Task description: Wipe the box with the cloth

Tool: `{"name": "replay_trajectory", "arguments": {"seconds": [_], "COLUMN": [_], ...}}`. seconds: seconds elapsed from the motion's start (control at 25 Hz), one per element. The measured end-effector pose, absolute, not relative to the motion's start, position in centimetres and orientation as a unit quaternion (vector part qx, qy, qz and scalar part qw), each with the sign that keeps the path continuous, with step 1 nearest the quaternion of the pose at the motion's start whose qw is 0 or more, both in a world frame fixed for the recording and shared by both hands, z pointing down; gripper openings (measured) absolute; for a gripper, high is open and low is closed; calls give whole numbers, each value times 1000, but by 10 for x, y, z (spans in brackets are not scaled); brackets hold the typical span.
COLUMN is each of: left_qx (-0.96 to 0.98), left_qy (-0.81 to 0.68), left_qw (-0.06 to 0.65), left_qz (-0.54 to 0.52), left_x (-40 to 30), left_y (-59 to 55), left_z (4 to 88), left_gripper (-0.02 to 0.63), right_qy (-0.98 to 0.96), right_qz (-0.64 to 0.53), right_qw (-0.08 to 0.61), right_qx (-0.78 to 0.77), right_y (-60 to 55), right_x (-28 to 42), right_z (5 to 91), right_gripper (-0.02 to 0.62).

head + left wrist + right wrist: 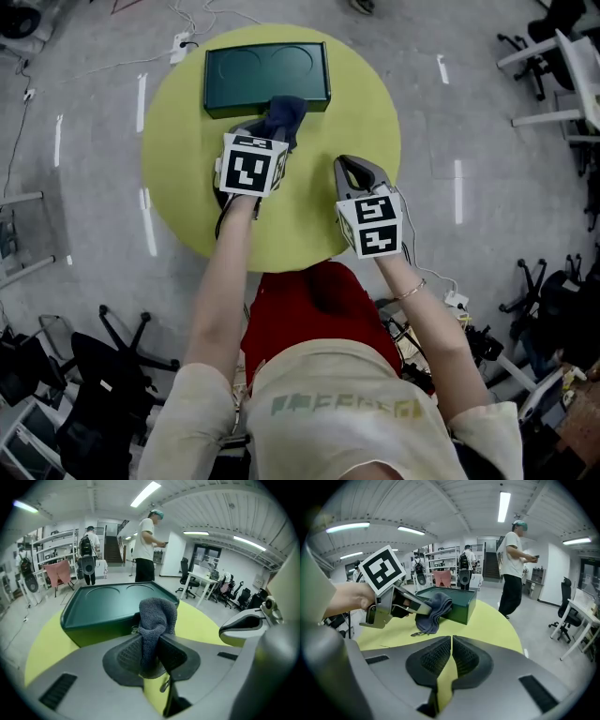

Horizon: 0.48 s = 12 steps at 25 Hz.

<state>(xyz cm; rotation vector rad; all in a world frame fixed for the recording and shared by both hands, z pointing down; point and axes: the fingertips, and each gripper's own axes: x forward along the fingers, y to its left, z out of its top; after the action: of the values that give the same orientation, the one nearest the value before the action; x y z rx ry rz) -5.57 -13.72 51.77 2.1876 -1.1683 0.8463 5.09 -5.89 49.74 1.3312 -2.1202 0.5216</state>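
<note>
A dark green box (267, 77) (110, 604) (457, 600) lies at the far side of the round yellow-green table (309, 216). My left gripper (265, 139) (150, 656) is shut on a dark grey cloth (281, 118) (157, 620) (433, 609), which stands up between its jaws just in front of the box's near wall, at its front edge. My right gripper (354, 172) (451, 660) hovers over the table to the right, jaws shut with nothing between them.
Office chairs (548, 47) and desks stand around the table on the grey floor. A person in a white shirt (146, 545) (513, 566) stands beyond the table; another with a backpack (88, 550) is farther back. Cables (178, 42) lie on the floor by the table's far edge.
</note>
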Motion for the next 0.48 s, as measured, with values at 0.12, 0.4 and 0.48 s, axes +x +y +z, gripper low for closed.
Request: {"name": "replay_trajectory", "arguments": {"seconds": [0.12,0.4,0.48], "left_qx": [796,772,765], "left_qy": [-451,-487,-497], "left_qw": [264,279,282], "left_qz": [306,299,296], "left_x": [-84,-145,-165], "left_y": [-140,-142,-143], "left_z": [517,514,513], "left_gripper": [92,92,92], "right_qy": [-803,-820,-825], "right_qz": [189,175,170], "right_qw": [294,309,310], "right_qx": [482,448,440], "right_y": [-66,-77,-82], "right_x": [33,-9,-23], "right_z": [500,503,502], "right_gripper": [38,40,40]}}
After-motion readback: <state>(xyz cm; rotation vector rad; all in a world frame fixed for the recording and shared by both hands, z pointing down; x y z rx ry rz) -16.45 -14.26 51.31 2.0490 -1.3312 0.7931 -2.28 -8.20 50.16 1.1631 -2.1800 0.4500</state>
